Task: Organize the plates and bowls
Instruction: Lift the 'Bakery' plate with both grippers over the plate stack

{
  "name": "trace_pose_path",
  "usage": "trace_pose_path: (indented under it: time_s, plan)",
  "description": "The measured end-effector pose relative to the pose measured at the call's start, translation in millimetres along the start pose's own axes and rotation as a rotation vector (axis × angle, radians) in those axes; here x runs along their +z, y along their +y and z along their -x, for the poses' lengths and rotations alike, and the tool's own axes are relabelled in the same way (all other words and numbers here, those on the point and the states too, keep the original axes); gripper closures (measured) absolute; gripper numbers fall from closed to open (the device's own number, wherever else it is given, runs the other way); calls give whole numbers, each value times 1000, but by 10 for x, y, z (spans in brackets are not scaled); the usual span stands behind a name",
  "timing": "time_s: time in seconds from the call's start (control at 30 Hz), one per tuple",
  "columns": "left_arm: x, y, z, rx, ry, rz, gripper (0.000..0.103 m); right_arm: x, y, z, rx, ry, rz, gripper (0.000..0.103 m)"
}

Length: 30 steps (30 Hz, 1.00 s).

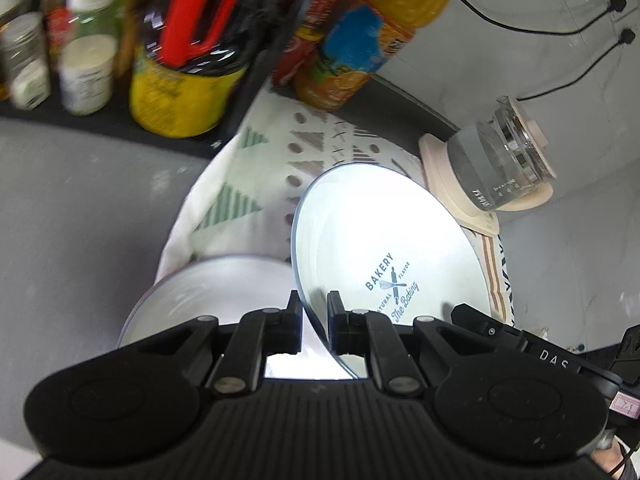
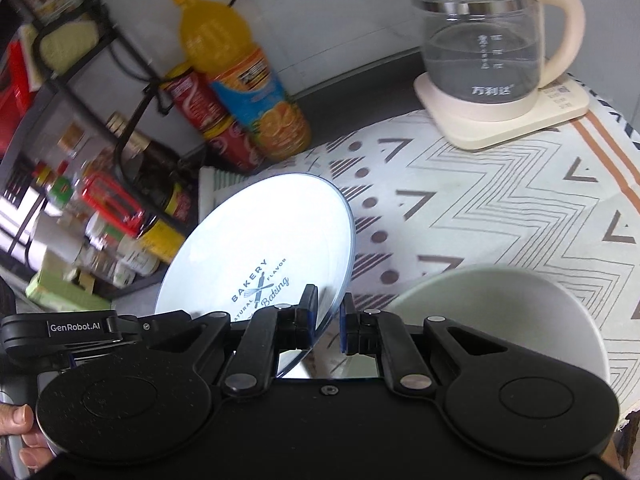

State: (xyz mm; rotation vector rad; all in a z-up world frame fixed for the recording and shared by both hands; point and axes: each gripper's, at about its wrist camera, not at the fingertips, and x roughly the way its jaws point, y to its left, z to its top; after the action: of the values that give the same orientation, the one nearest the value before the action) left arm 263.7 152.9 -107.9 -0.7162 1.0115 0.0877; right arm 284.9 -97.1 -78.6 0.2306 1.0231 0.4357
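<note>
Patterned cloth (image 2: 500, 208) covers the counter, with a glass kettle (image 2: 484, 40) at its far edge and an orange juice bottle (image 2: 240, 80) at its back left corner. Above it a white plate (image 2: 256, 240) printed "BAKERY" is held tilted, rim pinched by the left gripper (image 1: 314, 312) and right gripper (image 2: 328, 312), fingers pressed onto it. Beside it sits a white bowl (image 2: 504, 312); the plate looks stiff, glossy, breakable, best gripped at opposite rims.
</note>
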Motion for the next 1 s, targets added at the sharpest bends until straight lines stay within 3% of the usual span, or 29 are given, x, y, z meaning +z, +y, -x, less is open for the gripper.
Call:
trace_pose_path:
  time_s: [0.47,1.0]
  plan:
    - [-576,390,241,61,-12,92,93,-434,251,54,51,58,89,92]
    - [-889,624,192,94,20,134,93,-818,325,-2,29,133,136,91]
